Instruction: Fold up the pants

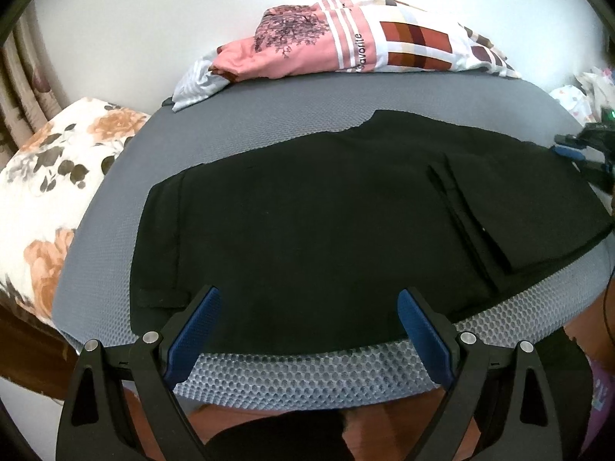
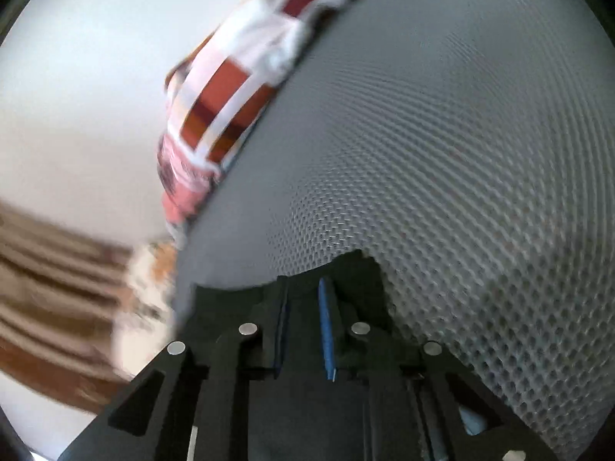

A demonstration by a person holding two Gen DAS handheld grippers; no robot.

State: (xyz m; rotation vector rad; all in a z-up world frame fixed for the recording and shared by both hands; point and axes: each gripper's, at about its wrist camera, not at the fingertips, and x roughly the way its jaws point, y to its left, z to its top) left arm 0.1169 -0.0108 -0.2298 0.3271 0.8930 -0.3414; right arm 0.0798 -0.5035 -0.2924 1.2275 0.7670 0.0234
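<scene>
Black pants [image 1: 307,223] are lying spread across a grey honeycomb-textured mat [image 1: 307,376], taking up most of its middle and running from the left side to the right edge. One hem end is sitting near the left, and a long seam or pocket line is showing toward the right.

The left gripper [image 1: 307,307] is hovering at the near edge of the mat, its blue-padded fingers [image 1: 196,330] standing wide apart and holding nothing — the near edge of the pants is lying between and just beyond them.

The right gripper [image 2: 303,307] is showing its two pads drawn close together with black cloth [image 2: 357,272] lying between and around them; it is pinching the pants, though the right wrist view is blurred and the exact spot on the garment is hard to tell. The grey mat is filling the space beyond it. In the left wrist view this gripper [image 1: 588,150] is appearing at the far right edge, by the right end of the pants.

At the back edge of the mat a pile of folded clothes [image 1: 346,42] is resting — pink fabric with a dark print, and white with red and brown blocks. A floral pillow [image 1: 50,192] is lying off to the left of the mat, beside striped curtains [image 1: 23,77].
</scene>
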